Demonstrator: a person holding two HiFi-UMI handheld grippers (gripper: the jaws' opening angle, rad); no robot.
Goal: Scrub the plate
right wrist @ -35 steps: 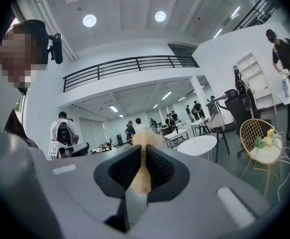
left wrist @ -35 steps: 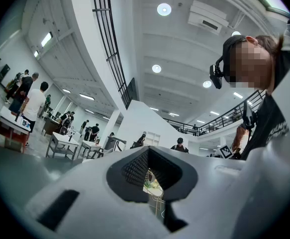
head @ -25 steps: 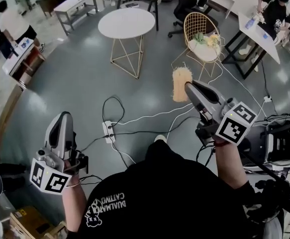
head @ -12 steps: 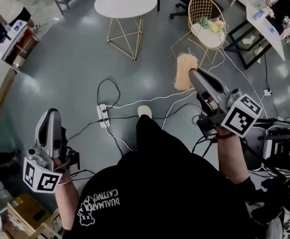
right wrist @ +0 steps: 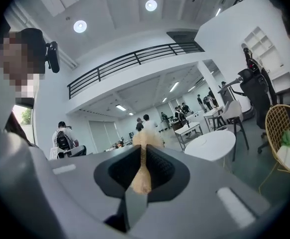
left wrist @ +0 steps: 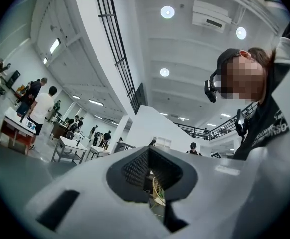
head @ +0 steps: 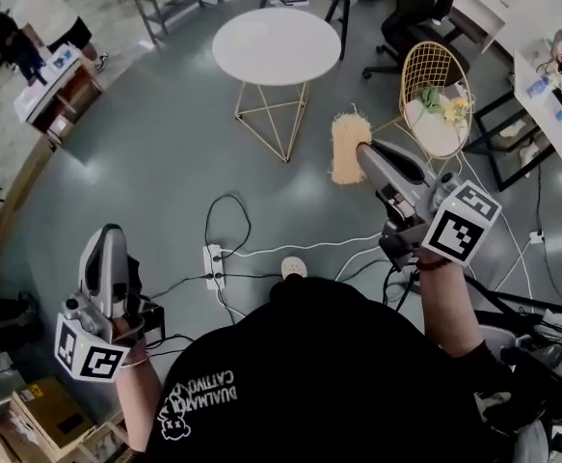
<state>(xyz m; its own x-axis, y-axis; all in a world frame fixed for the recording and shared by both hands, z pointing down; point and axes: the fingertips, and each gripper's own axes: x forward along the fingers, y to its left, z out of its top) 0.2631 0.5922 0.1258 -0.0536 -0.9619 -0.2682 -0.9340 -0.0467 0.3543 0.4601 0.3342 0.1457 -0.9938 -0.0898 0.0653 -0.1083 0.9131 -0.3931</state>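
My right gripper [head: 362, 158] is shut on a tan fibrous scrubber [head: 349, 150], which sticks out past its tips above the grey floor. In the right gripper view the scrubber [right wrist: 144, 156] is pinched between the dark pads of the right gripper [right wrist: 142, 169]. My left gripper [head: 110, 235] is held low at the left and is shut with nothing in it. In the left gripper view the left gripper [left wrist: 149, 176] has just been closing, with its pads together and only the hall beyond. No plate shows in any view.
A round white table [head: 277, 46] on gold wire legs stands ahead. A gold wire chair [head: 438, 95] holding soft items is to its right. A power strip [head: 213, 263] and cables lie on the floor by my feet. A cardboard box [head: 49, 413] sits at lower left. People stand at far left.
The person has walked on and both grippers have travelled across the floor with them. The scrubber stays in the right gripper. The round table and the chair have shifted right in the head view.
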